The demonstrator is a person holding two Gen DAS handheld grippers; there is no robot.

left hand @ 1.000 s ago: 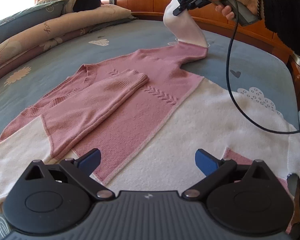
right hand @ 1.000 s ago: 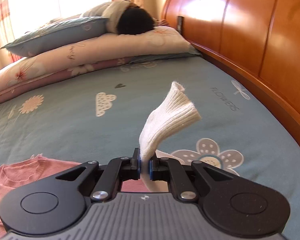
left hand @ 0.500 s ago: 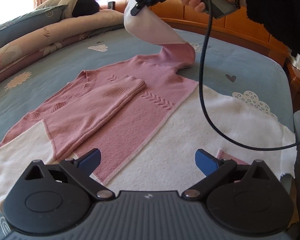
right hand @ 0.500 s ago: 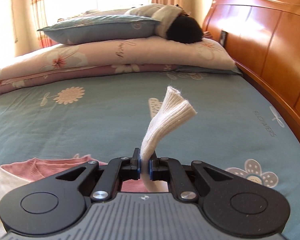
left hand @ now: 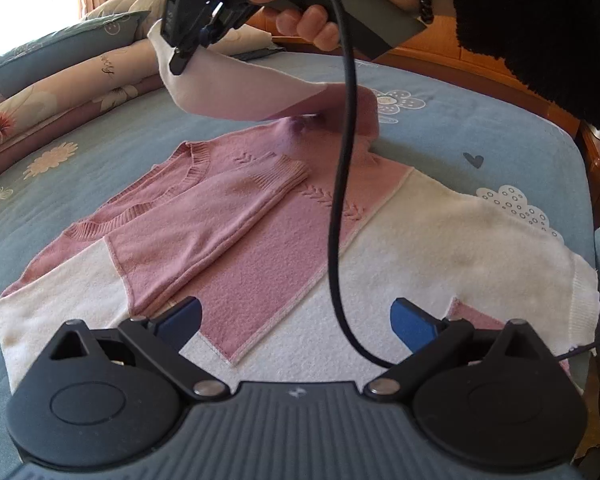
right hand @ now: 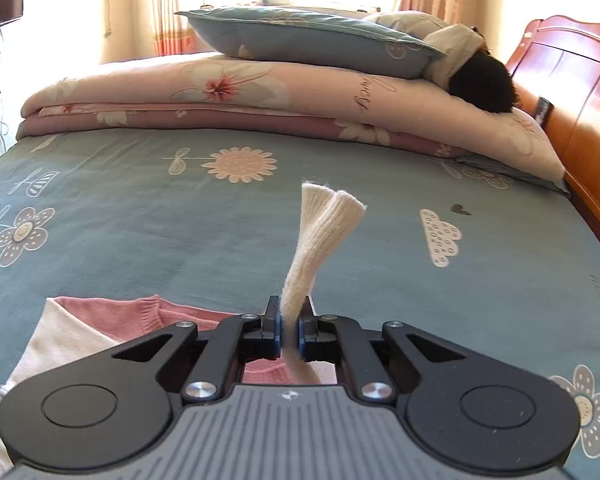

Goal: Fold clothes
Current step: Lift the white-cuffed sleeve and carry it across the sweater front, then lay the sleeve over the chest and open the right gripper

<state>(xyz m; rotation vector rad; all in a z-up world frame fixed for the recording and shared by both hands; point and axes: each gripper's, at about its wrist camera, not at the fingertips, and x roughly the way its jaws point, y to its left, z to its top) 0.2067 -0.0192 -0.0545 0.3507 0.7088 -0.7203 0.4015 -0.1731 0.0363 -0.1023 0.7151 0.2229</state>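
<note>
A pink and white sweater (left hand: pixel 284 240) lies flat on the bed, one pink sleeve (left hand: pixel 204 224) folded across its chest. My right gripper (right hand: pixel 289 330) is shut on the white ribbed cuff (right hand: pixel 324 232) of the other sleeve. In the left wrist view the right gripper (left hand: pixel 182 54) holds that white sleeve (left hand: pixel 236 92) in the air above the sweater's far shoulder. My left gripper (left hand: pixel 296 320) stands open, low over the sweater's near white hem, with nothing between its blue pads.
Blue flowered bedsheet (right hand: pixel 140 220) under everything. Stacked pillows and a folded quilt (right hand: pixel 260 92) lie along the far side, and a wooden headboard (right hand: pixel 572 80) stands at the right. A black cable (left hand: pixel 340 200) hangs from the right gripper across the sweater. The person's dark sleeve (left hand: pixel 540 20) is at top right.
The right gripper has carried the white sleeve leftward over the sweater and rolled, so the sleeve now drapes above the body. The left gripper has stayed put.
</note>
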